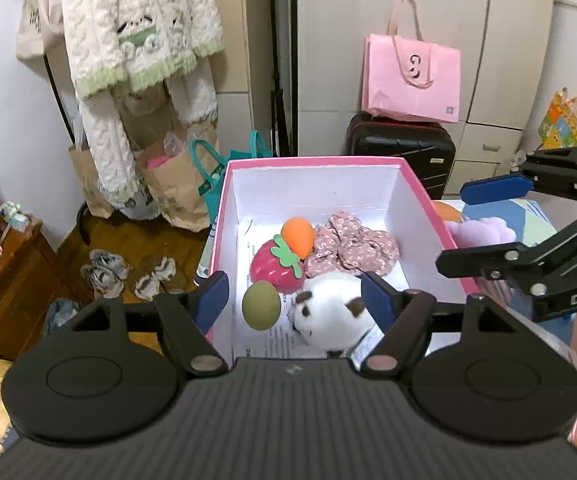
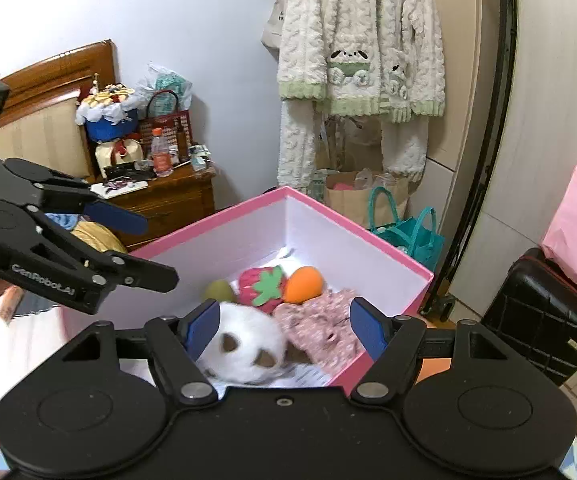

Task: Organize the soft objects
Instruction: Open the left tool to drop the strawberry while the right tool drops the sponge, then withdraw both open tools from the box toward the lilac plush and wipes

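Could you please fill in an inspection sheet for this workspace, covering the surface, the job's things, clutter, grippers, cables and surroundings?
Surface: pink box with white inside, printed paper on its floor.
Job's things: in the box, white plush, strawberry toy, orange ball, green ball, floral scrunchie; purple plush outside, right of the box.
Clutter: slippers on the floor, paper bags.
Grippers: left gripper open, empty, over the box; right gripper open, empty.
Cables: nothing seen.
Surroundings: hanging fleece pyjamas, black suitcase, pink bag, crowded wooden nightstand.
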Available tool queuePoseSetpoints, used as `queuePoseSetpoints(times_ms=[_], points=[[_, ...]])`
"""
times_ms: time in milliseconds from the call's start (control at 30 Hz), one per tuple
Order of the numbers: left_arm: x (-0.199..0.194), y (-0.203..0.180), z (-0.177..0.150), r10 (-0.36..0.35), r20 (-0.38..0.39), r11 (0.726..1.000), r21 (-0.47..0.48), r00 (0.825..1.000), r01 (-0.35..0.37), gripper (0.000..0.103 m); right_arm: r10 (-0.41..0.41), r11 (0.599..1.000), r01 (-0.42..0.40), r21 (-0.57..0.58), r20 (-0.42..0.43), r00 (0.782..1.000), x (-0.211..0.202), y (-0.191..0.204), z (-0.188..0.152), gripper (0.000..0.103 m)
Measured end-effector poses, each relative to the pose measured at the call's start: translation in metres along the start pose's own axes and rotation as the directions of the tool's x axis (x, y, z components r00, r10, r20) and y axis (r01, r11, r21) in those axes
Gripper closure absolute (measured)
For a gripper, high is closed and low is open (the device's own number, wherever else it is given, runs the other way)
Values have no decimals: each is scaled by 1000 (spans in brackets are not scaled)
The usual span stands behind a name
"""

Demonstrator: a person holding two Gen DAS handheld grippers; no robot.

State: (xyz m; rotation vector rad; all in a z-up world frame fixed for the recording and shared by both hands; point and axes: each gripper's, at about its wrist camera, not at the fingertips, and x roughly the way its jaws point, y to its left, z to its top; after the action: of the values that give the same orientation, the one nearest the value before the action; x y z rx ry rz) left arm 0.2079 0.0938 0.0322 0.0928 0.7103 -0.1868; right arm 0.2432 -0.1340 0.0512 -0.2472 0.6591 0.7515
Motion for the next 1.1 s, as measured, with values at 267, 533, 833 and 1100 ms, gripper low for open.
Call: queuePoseSetpoints(times_ms=[267, 533, 833, 1100], points=[[-45, -16, -15, -21, 35, 998, 65, 999, 19, 25, 0, 1000, 0, -20, 9, 1000, -49, 33, -11, 26], [-82, -35, -34, -73, 34, 990, 120, 997, 68, 24, -26, 999, 27, -44, 11, 1000, -89, 57, -29, 26], [-109, -58, -54, -120, 12, 979, 169, 993, 117, 17, -27, 998, 28, -56, 22, 999, -124, 71, -50, 25], [-114, -86, -70, -160, -22, 963, 218, 987, 161, 13, -25, 999, 27, -47, 34, 999, -148, 75, -73, 21]])
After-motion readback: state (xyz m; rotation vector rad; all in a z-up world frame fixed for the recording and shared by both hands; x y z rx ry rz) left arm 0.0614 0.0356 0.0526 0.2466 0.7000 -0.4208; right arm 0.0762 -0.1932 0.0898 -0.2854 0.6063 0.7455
